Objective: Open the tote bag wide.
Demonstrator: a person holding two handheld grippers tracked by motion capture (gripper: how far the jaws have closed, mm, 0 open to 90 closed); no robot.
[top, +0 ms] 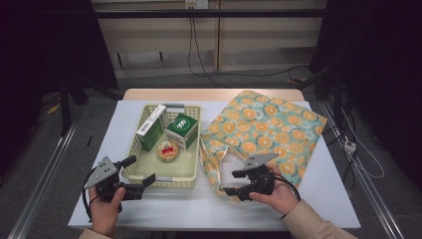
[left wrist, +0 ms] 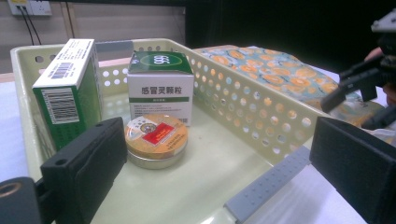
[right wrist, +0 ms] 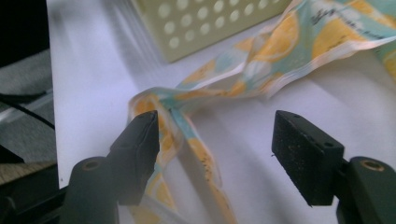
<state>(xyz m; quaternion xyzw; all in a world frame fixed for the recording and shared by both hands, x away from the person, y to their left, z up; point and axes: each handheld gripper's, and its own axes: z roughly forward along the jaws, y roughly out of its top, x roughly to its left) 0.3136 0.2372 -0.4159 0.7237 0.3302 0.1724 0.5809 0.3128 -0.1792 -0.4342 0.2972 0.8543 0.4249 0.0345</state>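
From the high view, the left gripper (top: 142,185) rests at the near left corner of a pale yellow perforated plastic basket (top: 185,169) on the white surface (top: 164,209), its jaws open and gripping nothing. The right gripper (top: 233,182) hovers over the near handle of a floral teal-and-orange fabric tote bag (top: 263,130), lying flat just beside the basket.

In the left gripper view, the basket holds a green-and-white upright box (left wrist: 67,100), a white medicine carton with green top (left wrist: 160,88) and a round gold tin (left wrist: 156,140).

In the right gripper view, the jaws stand apart, the bag's strap (right wrist: 187,140) lying between them, ungripped.
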